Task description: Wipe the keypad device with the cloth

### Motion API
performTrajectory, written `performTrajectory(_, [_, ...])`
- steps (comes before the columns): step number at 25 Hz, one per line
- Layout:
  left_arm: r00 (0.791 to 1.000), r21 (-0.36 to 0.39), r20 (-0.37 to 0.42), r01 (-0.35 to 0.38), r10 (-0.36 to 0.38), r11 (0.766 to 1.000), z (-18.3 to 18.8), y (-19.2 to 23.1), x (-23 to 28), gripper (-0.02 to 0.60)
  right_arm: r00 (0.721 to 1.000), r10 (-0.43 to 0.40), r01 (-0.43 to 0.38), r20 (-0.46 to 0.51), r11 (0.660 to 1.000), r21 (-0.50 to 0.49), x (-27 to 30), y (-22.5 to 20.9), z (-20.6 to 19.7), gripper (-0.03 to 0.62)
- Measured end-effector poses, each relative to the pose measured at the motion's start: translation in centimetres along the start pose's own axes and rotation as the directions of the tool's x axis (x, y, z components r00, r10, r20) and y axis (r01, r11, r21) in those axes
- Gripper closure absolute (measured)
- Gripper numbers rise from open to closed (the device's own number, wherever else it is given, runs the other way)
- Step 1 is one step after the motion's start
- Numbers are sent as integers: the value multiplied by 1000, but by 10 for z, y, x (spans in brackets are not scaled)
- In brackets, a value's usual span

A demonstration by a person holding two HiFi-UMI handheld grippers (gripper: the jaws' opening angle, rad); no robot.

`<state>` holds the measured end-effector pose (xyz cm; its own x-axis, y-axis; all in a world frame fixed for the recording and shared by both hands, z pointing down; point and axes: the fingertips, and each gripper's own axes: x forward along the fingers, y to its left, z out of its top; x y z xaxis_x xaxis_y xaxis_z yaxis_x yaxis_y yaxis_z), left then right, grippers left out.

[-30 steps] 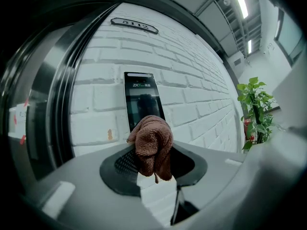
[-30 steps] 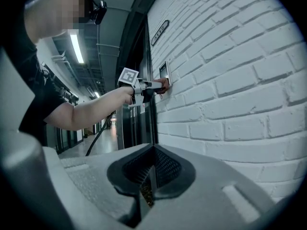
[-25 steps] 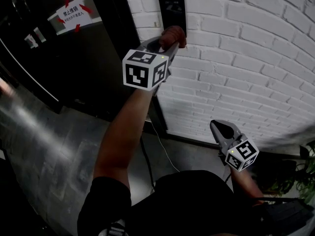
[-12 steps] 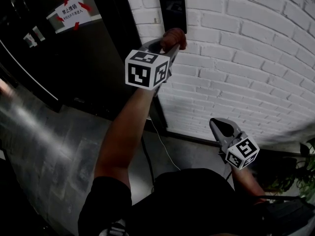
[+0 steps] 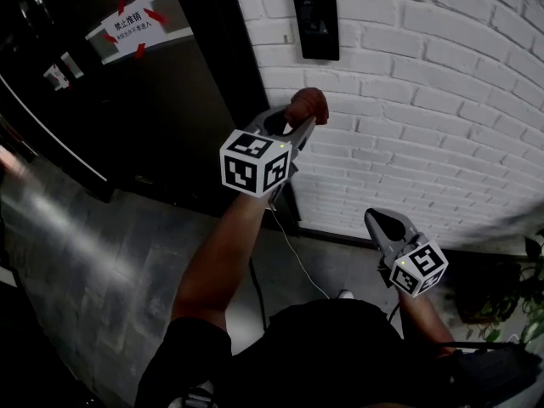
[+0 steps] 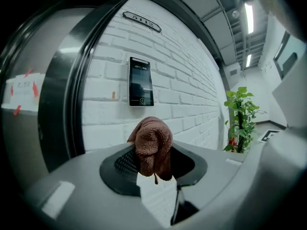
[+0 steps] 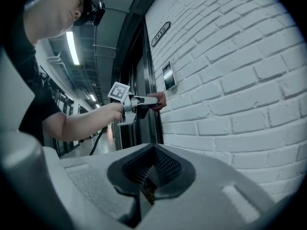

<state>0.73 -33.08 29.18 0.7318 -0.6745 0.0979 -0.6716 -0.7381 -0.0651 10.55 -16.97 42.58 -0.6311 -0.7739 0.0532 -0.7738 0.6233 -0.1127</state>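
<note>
The black keypad device hangs on the white brick wall; it also shows in the left gripper view and the right gripper view. My left gripper is shut on a bunched brown cloth. The cloth is below the keypad and apart from it. In the right gripper view, the left gripper and cloth are held out near the wall. My right gripper hangs low at the right, shut and holding nothing.
A dark door frame stands just left of the keypad, with a taped white notice on the dark panel beyond. A thin cable runs down to the floor. A potted plant stands along the wall to the right.
My left gripper has come down with the cloth, from the keypad's lower edge to well below it. The right gripper has stayed about where it was.
</note>
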Motion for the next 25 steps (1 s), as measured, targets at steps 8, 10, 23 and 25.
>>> performTrajectory(8, [999, -133, 28, 43, -40, 990, -77, -13, -109, 417, 999, -29, 30, -16, 998, 57, 11, 65, -21, 603])
performTrajectory(10, [999, -163, 21, 41, -38, 986, -96, -11, -135, 416, 999, -47, 48, -20, 996, 73, 10, 80, -26, 603])
performTrajectory(23, [977, -204, -11, 206, -213, 957, -172, -58, -242, 414, 988, -153, 154, -20, 982, 107, -18, 150, -46, 603])
performTrajectory(25, [978, -216, -3, 204, -210, 955, -175, -59, -252, 414, 986, -164, 166, -32, 982, 90, -21, 157, -49, 603])
